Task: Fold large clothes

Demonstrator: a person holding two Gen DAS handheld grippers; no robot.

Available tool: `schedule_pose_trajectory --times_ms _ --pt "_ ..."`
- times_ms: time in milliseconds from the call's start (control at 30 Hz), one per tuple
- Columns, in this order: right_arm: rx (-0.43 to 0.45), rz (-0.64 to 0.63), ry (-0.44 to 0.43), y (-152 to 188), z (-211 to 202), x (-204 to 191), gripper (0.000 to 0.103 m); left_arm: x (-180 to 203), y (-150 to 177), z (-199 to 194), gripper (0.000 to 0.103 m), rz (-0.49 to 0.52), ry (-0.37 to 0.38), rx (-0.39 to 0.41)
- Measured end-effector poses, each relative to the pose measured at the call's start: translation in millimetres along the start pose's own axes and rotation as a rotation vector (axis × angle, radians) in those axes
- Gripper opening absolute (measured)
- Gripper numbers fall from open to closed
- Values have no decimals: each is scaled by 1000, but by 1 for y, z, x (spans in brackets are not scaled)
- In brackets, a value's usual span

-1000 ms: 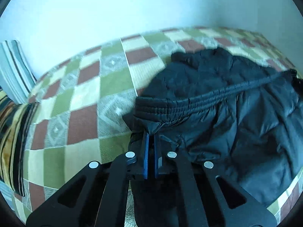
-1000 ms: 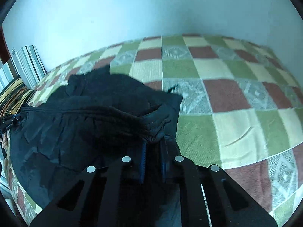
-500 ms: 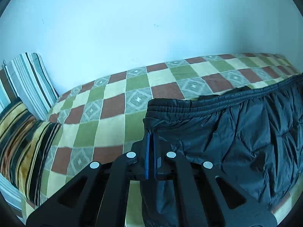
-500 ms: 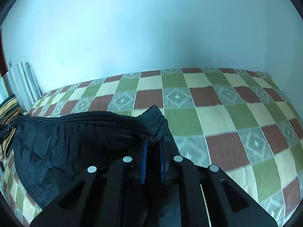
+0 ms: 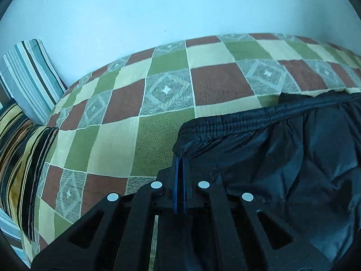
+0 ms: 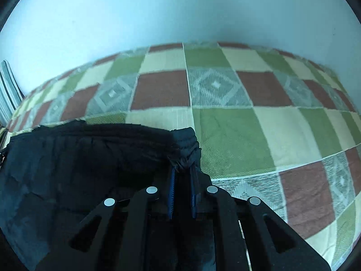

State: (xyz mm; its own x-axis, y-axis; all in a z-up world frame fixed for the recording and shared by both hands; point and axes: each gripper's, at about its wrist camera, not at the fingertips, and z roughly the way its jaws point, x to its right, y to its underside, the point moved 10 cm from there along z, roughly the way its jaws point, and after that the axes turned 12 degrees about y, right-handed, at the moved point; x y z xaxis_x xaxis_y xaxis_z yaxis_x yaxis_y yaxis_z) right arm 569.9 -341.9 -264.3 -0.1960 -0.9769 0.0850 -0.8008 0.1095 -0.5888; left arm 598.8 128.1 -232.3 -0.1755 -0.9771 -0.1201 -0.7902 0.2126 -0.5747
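Note:
A large black quilted jacket [image 5: 282,158] with an elastic hem lies stretched between my two grippers over the checkered bed. My left gripper [image 5: 180,158] is shut on the hem's left corner. In the right wrist view the jacket [image 6: 79,169] fills the lower left, and my right gripper [image 6: 183,169] is shut on the bunched right corner of the hem. The hem runs taut from one gripper to the other. The rest of the jacket hangs below and is partly hidden by the gripper bodies.
The bed cover [image 5: 158,117] is a green, brown and cream check and reaches back to a pale wall [image 5: 158,11]. Striped pillows [image 5: 27,85] stand at the bed's left end, also seen in the right wrist view [image 6: 8,90].
Both grippers have carried the jacket's hem forward over the bed, and the cameras now tilt down toward it again. The hem has stretched out straight. Both grips are unchanged.

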Motion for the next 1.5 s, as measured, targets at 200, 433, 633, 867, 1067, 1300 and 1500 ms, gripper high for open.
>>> schedule_pose_trajectory --times_ms 200,433,633,867,1067,1300,1500 --pt "-36 2 2 11 24 -3 13 7 13 28 3 22 -15 -27" --pt "-22 7 11 13 32 -4 14 8 18 39 3 6 -8 -20" --pt "-11 0 27 13 32 -5 15 9 19 42 3 7 -24 -2" --pt "-14 2 37 10 25 -3 22 9 16 33 5 18 -41 -8" --pt "25 53 77 4 -15 7 27 5 14 -8 8 -57 -14 19" --pt "93 74 -23 2 -82 -56 27 57 1 -69 20 -116 110 85" --pt "56 -1 -58 23 -72 -127 27 132 10 -56 23 -107 177 69"
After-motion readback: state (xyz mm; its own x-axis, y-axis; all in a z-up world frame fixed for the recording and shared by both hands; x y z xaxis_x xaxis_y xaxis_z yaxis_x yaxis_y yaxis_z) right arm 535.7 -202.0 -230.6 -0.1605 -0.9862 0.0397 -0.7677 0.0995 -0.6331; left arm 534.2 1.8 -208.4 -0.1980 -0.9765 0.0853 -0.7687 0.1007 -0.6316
